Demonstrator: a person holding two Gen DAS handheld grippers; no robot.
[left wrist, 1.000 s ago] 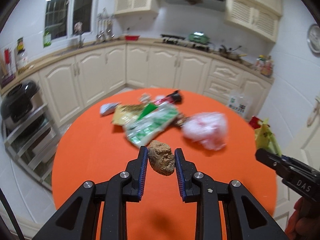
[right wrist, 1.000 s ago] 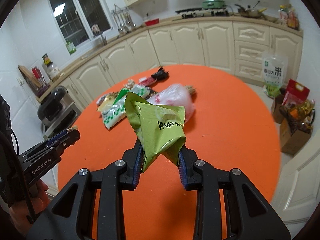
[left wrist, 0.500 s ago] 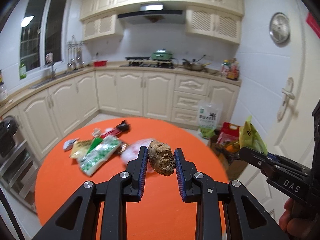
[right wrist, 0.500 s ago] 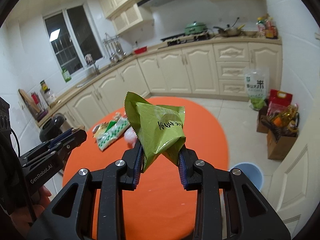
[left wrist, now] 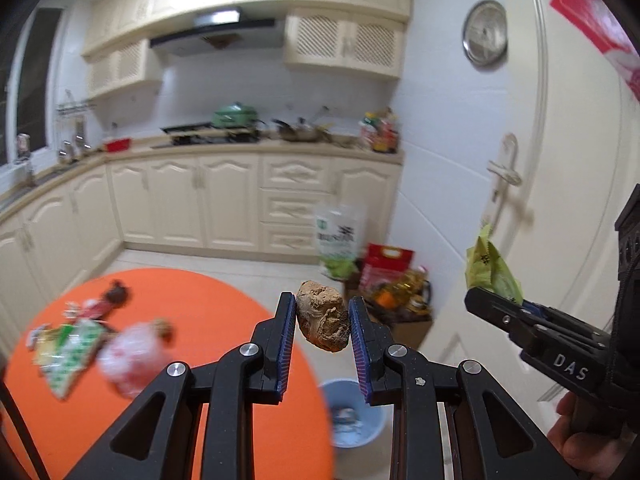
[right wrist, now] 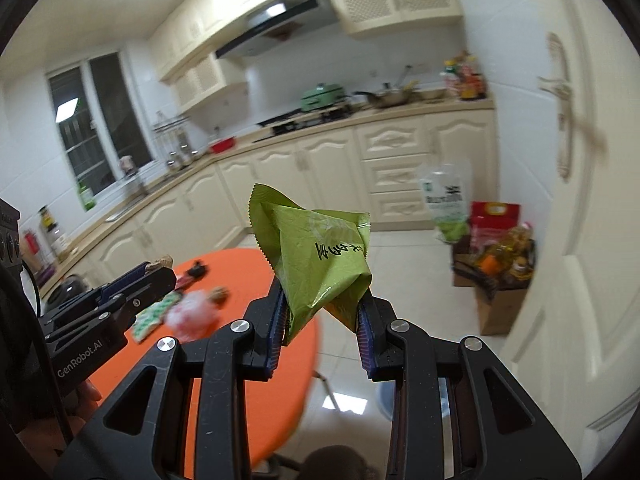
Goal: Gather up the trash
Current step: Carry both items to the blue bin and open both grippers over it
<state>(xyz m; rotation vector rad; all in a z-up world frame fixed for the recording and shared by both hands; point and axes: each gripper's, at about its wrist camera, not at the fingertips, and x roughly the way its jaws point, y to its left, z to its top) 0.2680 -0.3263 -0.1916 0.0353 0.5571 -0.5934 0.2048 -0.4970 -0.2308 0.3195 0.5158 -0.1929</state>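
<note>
My left gripper (left wrist: 322, 326) is shut on a brown crumpled lump (left wrist: 323, 321), held in the air past the right edge of the round orange table (left wrist: 200, 320). Below it on the floor stands a pale blue bin (left wrist: 354, 420) with scraps inside. My right gripper (right wrist: 322, 316) is shut on a green snack wrapper (right wrist: 316, 256); in the left wrist view that wrapper (left wrist: 490, 270) shows at the right. More trash lies on the table: a green-white packet (left wrist: 68, 356), a pink-white plastic bag (left wrist: 128, 360) and a dark wrapper (left wrist: 116, 294).
Cream kitchen cabinets (left wrist: 224, 204) run along the back. A rice bag (left wrist: 338, 240), a red bag (left wrist: 386, 266) and a cardboard box (right wrist: 496, 304) of groceries stand on the floor by a white door (left wrist: 560, 200). A person's hand (left wrist: 584, 436) holds the right gripper.
Both grippers have swung right and risen away from the table with their loads still held. The table's trash has slid to the left, and the bin and door have come into view.
</note>
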